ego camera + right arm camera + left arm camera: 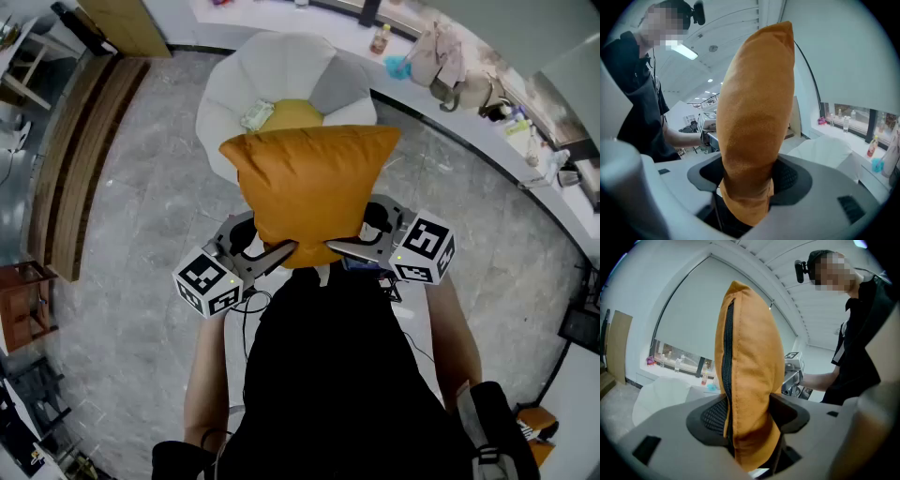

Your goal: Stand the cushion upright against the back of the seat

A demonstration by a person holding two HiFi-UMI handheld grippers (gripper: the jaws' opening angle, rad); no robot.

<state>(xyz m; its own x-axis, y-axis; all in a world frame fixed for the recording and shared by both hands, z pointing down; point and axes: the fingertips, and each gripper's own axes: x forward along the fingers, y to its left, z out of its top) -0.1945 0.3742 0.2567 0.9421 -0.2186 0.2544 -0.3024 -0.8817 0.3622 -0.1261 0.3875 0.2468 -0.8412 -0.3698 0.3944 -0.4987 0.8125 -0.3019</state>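
Note:
An orange cushion (309, 187) is held up in the air in front of me, above the floor and short of the white petal-shaped chair (272, 75). My left gripper (281, 251) is shut on the cushion's lower left edge; in the left gripper view the zipped side of the cushion (750, 380) is pinched between the black pads. My right gripper (342, 248) is shut on the lower right edge, and the cushion (754, 126) bulges between its pads. A yellow seat pad (292, 114) lies in the chair with a small pale thing (255, 115) on it.
A curved white counter (469, 103) runs behind and right of the chair, with bottles, bags and small items on it. Wooden benches (80, 159) stand at the left. The floor is grey marble-patterned tile. My body and black apron fill the lower middle.

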